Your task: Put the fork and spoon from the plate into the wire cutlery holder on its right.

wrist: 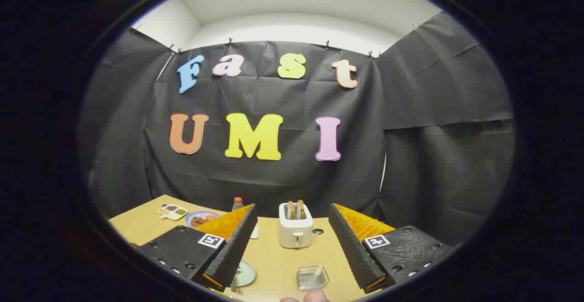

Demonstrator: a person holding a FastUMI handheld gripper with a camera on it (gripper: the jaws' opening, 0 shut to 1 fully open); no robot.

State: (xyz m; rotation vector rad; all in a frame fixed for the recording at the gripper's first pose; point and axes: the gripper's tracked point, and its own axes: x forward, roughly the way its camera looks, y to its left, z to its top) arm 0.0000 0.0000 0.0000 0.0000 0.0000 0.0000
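Note:
My gripper is open and held above the wooden table, with nothing between its fingers. Below the left finger lies a pale green plate, half hidden by that finger. A thin utensil handle sticks out at the plate's near edge; I cannot tell whether it is the fork or the spoon. To the right of the plate stands the small wire cutlery holder, between the two fingers and low down. It looks empty.
A white toaster with two slices of toast stands just beyond the fingers. Farther left are a red-capped bottle, a plate of food and a small sauce tray. A person's fingertip shows by the holder's near side.

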